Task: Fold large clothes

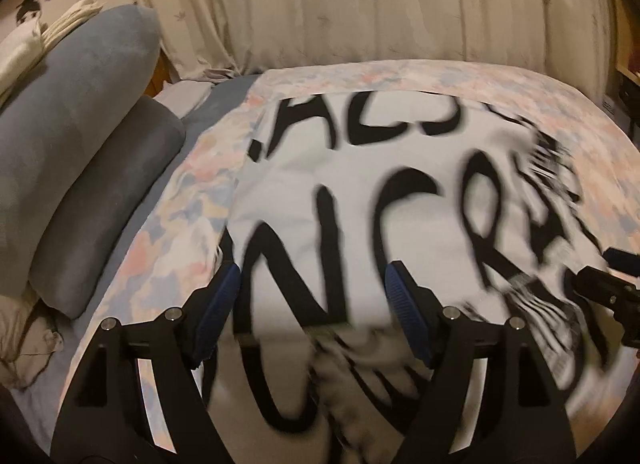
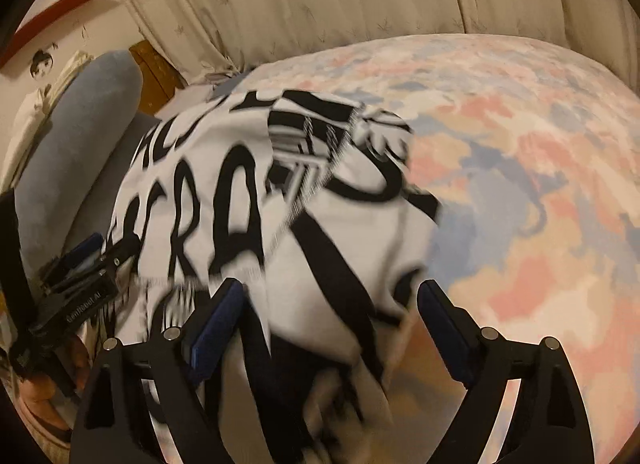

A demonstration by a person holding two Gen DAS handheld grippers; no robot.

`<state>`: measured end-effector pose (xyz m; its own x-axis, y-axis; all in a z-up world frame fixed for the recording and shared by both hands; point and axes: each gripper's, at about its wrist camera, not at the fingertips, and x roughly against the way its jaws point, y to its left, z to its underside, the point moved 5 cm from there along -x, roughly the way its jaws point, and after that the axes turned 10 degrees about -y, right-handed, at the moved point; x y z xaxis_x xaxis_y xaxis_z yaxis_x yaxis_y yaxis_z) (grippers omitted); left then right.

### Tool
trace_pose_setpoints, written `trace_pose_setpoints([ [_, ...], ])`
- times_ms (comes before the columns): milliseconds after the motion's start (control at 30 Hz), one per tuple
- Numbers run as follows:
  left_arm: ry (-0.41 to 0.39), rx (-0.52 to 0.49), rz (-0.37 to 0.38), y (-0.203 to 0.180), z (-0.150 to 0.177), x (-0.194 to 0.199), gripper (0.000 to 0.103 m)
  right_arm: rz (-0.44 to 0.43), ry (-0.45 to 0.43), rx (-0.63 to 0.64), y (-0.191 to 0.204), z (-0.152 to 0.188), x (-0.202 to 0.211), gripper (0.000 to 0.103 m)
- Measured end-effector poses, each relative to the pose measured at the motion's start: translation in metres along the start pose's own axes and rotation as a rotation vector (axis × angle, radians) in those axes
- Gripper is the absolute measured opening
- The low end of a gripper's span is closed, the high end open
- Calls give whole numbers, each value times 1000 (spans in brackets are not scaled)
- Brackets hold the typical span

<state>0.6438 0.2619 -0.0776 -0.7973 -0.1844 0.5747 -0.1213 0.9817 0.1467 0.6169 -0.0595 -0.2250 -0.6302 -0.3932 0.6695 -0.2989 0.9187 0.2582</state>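
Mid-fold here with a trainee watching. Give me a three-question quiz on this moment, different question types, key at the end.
1. True or false: the left gripper is clamped shut on the white garment.
2. Multiple choice: the garment lies on A) a bare wooden floor, B) a pastel patterned bedspread, C) a glass table.
3. Short answer: what stands to the left of the garment in the left wrist view?

Key
1. False. The pads stand apart with cloth between them; the right gripper is open too.
2. B.
3. Blue-grey pillows, stacked at the head of the bed, with a cream curtain behind.
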Motion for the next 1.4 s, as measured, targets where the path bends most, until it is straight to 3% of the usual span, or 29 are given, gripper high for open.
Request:
trace_pose_setpoints([
  [300,-30,4,62,-51,6,113,77,31,-58,88,-17,17,140,89],
  [567,-86,90,115,-93,28,236,81,90,-101,140,-40,51,273,89],
  [933,-105,154,138,-158,104,370,82,107,-97,123,-86,155,421,90],
  [1133,-94,137,145,-190,148,419,82,150,-98,117,-99,218,478,89],
  [1400,-67,93,179,-225,189,460,82,172,-96,0,-127,288,529,90],
])
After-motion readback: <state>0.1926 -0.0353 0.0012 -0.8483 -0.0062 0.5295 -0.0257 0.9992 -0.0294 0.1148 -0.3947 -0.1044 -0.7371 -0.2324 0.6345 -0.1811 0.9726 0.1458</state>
